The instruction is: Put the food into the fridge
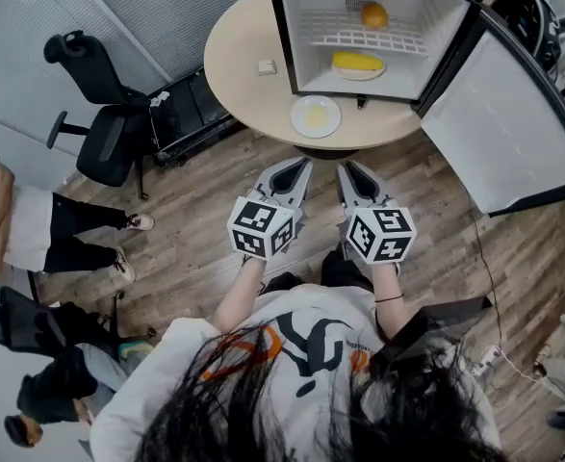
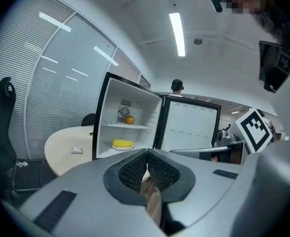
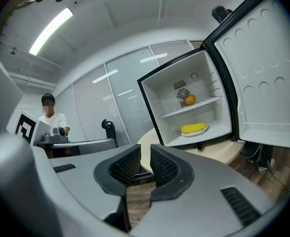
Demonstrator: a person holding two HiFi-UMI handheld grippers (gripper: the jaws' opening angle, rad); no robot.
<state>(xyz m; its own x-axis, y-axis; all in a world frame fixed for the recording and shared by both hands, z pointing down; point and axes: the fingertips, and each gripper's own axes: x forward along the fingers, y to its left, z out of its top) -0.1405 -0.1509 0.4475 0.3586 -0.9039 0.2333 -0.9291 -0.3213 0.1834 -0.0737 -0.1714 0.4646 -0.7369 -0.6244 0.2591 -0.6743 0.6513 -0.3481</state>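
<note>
Standing well back from the round table (image 1: 242, 61), the person holds both grippers low and pointed toward twelve o'clock, at the open fridge (image 1: 280, 37). The left gripper (image 1: 304, 166) has its jaws pressed together on nothing. The right gripper (image 1: 345, 167) shows a narrow gap, equally empty. An orange (image 1: 374, 14) sits on the upper shelf and a yellow food item (image 1: 357, 62) rests on a dish on the fridge floor. The door (image 1: 513, 123) stands swung out toward three o'clock. A white plate (image 1: 316, 116) with something pale on it waits at the fridge's six o'clock. The idle, empty tools suggest most of the loading is done, with the plate and the door possibly left to handle.
</note>
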